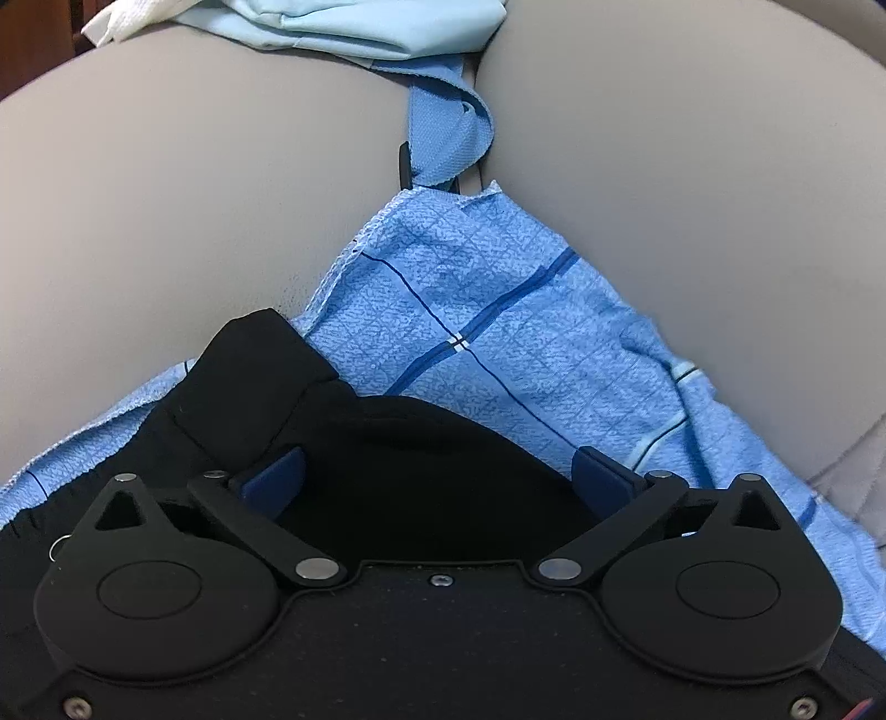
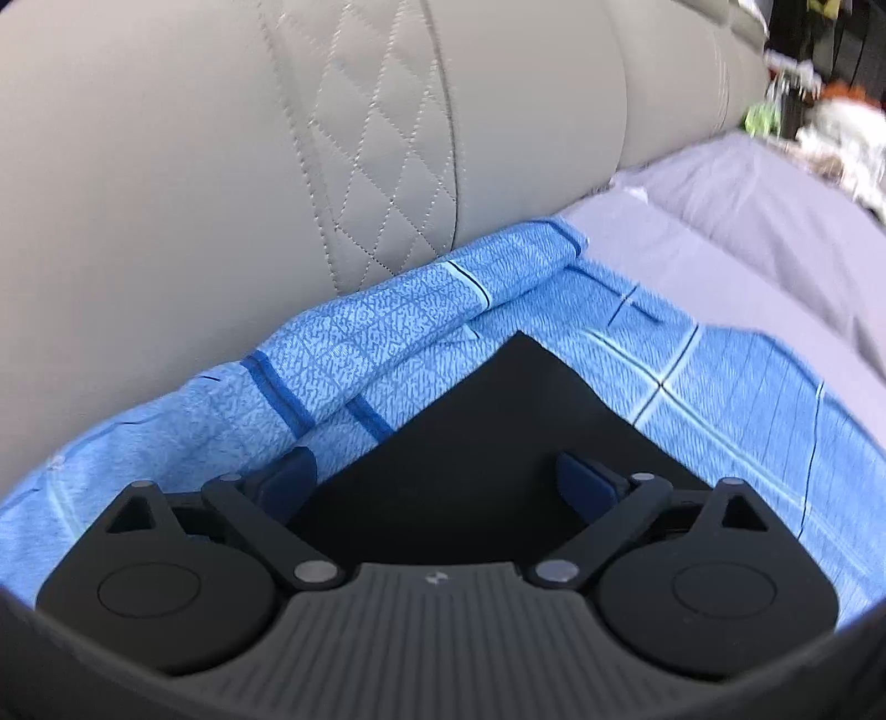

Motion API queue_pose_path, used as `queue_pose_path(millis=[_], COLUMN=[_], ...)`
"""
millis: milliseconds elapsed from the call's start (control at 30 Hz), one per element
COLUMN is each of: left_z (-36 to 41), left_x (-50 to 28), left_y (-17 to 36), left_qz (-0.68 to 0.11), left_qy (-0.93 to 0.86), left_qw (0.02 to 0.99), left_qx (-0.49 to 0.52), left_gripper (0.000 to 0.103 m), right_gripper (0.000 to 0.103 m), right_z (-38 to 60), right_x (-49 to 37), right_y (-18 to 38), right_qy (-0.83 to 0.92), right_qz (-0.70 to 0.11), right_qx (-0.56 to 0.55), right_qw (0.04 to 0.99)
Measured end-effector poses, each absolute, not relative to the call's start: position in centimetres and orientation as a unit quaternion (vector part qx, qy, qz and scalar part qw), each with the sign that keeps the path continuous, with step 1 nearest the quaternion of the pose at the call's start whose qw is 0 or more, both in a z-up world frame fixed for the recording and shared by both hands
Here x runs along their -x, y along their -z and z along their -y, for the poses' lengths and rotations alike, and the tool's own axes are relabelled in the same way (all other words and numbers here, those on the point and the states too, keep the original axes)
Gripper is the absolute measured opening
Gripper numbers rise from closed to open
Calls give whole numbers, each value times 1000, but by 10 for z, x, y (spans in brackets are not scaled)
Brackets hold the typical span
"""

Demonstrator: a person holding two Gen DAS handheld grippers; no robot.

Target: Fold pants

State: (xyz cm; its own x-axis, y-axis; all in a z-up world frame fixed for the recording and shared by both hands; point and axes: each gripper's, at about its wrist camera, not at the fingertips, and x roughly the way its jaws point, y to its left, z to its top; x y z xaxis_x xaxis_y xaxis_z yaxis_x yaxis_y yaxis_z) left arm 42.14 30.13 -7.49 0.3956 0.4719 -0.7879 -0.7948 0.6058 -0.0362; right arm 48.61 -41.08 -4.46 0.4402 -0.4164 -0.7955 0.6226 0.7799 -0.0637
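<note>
Pants (image 1: pixel 421 476): black, lying on blue checked cloth (image 1: pixel 498 343) spread over grey sofa (image 1: pixel 166 221).

Left wrist view, left to right:
- Sofa cushion filling 9 to 11 o'clock.
- Folded-over black flap of pants at 8 o'clock, just above left pad.
- Left gripper (image 1: pixel 437 479) low over pants, fingers spread wide, released, gripping nothing. Blue pads (image 1: pixel 277 479) straddling a black mound of fabric; pad contact with fabric unclear.
- Pale blue fabric (image 1: pixel 354 27) at 12 o'clock, blue strap (image 1: pixel 448 133) hanging from it down into seam between cushions.
- Cloth running to 3 and 5 o'clock, second cushion behind it.

Right wrist view, left to right:
- Quilted sofa back (image 2: pixel 360 166) from 9 to 12 o'clock.
- Cloth bunched against sofa back at 10 o'clock, flat toward 3 o'clock.
- Pants corner (image 2: pixel 498 421) pointing to 12 o'clock, lying flat on cloth between fingers.
- Right gripper (image 2: pixel 443 479) fingers likewise spread, released, holding nothing.
- Grey sheet (image 2: pixel 747 232) at 2 o'clock, beyond cloth edge; blurred clutter at far 1 o'clock, not identifiable.
</note>
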Motion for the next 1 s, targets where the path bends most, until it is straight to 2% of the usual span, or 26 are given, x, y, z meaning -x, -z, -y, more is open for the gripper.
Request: queue_pose_path(millis=[100,267,467,500,567,600,633,667,767,1000], left_z=[-298,-299,-305,-307,-305,-304,-301,-298,-294,-296], left_x=[-425,-427,-438,-441,-441,-441,-438,-435,-424,-377], left_y=[79,80,82,83,82,81,77,73,65,23], left_qz=[-390,-389,-393,-396,-401,-400,-391,-385,-385,-348], left_qy=[-401,-418,-454,-461,-470,-474,-486,-494,-482,-428], left_qw=[806,796,770,764,755,753,754,756,767,807], left_qx=[193,199,214,215,218,217,206,190,176,210], left_gripper=[103,103,103,103,101,95,65,24,11,6], right_gripper=[100,88,68,59,31,11,9,7,4,4], right_z=[403,403,406,407,406,408,412,416,428,447], right_x=[-490,-491,-489,-489,-487,-485,-481,-477,-459,-399], right_y=[51,50,44,44,40,37,34,32,23,-29], right_qy=[325,330,331,330,327,326,321,314,292,248], right_qz=[-426,-420,-418,-418,-417,-414,-411,-406,-380,-304], right_qx=[-93,-90,-85,-83,-80,-88,-105,-123,-160,-191], right_qw=[839,841,842,842,844,845,847,849,863,900])
